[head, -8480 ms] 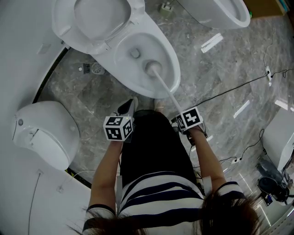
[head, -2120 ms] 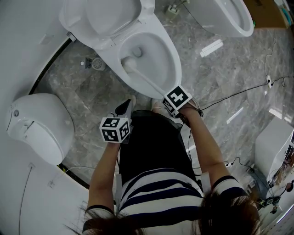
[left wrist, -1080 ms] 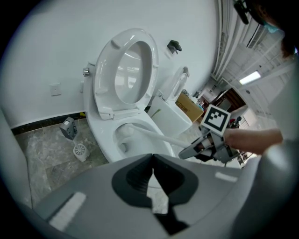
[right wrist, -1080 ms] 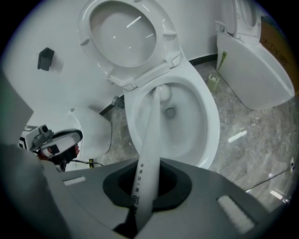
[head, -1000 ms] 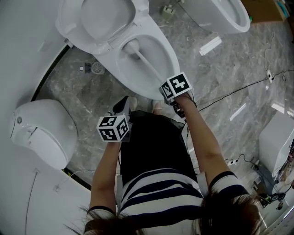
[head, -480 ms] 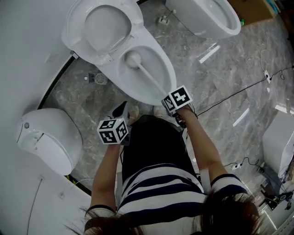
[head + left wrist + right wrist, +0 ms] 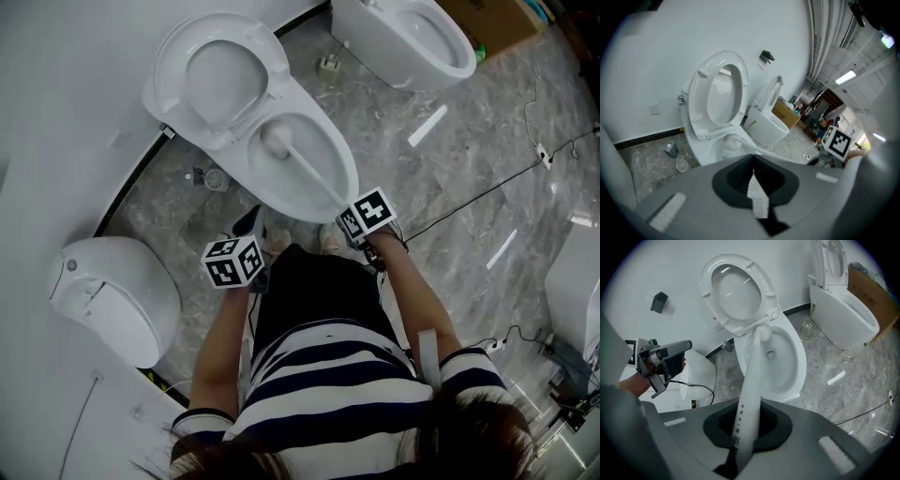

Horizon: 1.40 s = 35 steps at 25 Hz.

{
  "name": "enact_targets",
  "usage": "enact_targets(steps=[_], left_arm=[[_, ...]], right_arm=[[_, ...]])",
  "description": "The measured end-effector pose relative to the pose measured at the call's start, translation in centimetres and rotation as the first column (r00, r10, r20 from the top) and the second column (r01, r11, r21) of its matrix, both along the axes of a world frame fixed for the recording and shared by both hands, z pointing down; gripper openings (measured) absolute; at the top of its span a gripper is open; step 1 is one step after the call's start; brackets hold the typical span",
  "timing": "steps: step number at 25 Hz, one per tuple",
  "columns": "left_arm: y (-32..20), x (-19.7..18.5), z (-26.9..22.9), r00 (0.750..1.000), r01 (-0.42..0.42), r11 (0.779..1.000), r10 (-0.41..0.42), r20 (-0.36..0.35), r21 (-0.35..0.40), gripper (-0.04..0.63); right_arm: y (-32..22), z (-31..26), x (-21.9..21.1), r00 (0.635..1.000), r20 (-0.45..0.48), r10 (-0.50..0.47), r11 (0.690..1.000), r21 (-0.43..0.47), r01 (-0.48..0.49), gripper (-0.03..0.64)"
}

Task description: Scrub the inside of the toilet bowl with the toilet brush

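The white toilet bowl (image 7: 330, 178) stands open with its seat and lid (image 7: 217, 77) raised against the wall. The toilet brush (image 7: 277, 141) has its head down at the back of the bowl, near the hinge. Its long white handle (image 7: 749, 385) runs straight back into my right gripper (image 7: 349, 208), which is shut on it. From the right gripper view the brush head (image 7: 762, 333) lies against the bowl's (image 7: 792, 363) rear wall. My left gripper (image 7: 240, 247) hangs shut beside the person's left hip, short of the bowl, holding nothing.
A second toilet (image 7: 403, 37) and a cardboard box (image 7: 492, 19) stand at the back right. A white rounded fixture (image 7: 122, 295) sits at the left. Cables (image 7: 469, 195) cross the marble floor on the right. A floor drain (image 7: 216, 178) lies left of the bowl.
The brush head went from the bowl's front right to its back near the hinge, and has stayed there over the last second. The left gripper has hardly moved.
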<state>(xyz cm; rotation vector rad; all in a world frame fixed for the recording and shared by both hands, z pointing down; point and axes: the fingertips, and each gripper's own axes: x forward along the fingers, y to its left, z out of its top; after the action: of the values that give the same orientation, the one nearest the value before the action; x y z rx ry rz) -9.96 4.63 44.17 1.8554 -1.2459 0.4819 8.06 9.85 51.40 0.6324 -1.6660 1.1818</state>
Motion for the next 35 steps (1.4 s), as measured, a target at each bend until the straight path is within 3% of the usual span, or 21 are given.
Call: enact_targets(steps=[9,20,35], left_arm=[[-0.3,0.6,-3.5,0.999,-0.045,0.998,0.046,-0.005,0.048,0.0],[-0.6,1.0,-8.0,0.996,-0.081,0.99,0.083,-0.012,0.112,0.0],[0.3,2.3,-9.5,0.991,-0.13,0.982,0.134,-0.02,0.134,0.0]], right_arm=[[0.5,-4.5,0.2,0.998,0.035,0.051,0.995,0.084,-0.054,0.022],[1.0,-10.4,-0.2,0.986,0.11,0.124,0.965,0.217,-0.146,0.021],[1.3,-13.9,0.1,0.977,0.16,0.14,0.935,0.304,-0.183,0.021]])
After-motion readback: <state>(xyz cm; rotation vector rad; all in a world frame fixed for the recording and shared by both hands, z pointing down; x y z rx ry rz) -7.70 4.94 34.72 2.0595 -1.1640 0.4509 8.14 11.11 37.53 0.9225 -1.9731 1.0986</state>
